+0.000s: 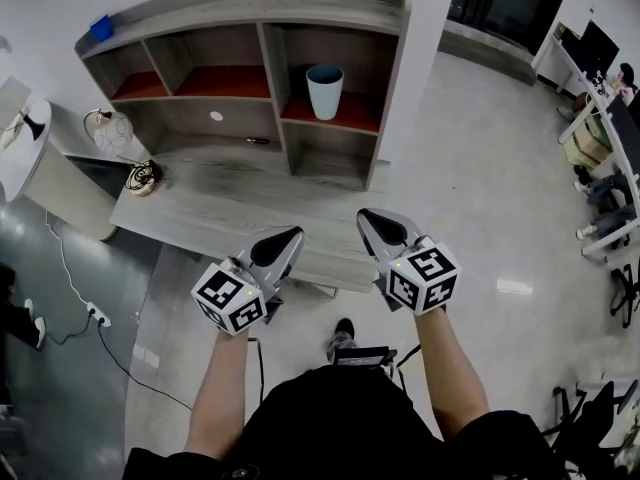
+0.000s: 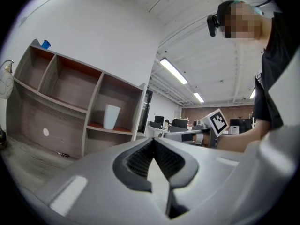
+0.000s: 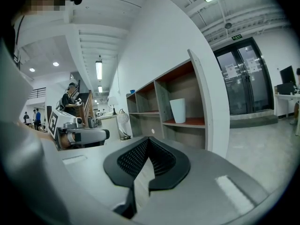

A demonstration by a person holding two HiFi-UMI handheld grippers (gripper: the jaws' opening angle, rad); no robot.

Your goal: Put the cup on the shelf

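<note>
Left gripper (image 1: 294, 234) and right gripper (image 1: 366, 214), both hand-held and under my remote watch, hang side by side in front of the grey wooden shelf unit (image 1: 250, 4), each with its jaws pressed together on nothing. At the unit's upper right compartment, the white tapered cup (image 1: 324, 90) stands upright on a red-lined board, well apart from both grippers. On the unit's top left corner sits a small blue object (image 1: 100, 28).

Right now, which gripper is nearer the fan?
Left. The left gripper is to the right of the fan and closer to the person. The right gripper is farther right still, beyond the left one.
</note>
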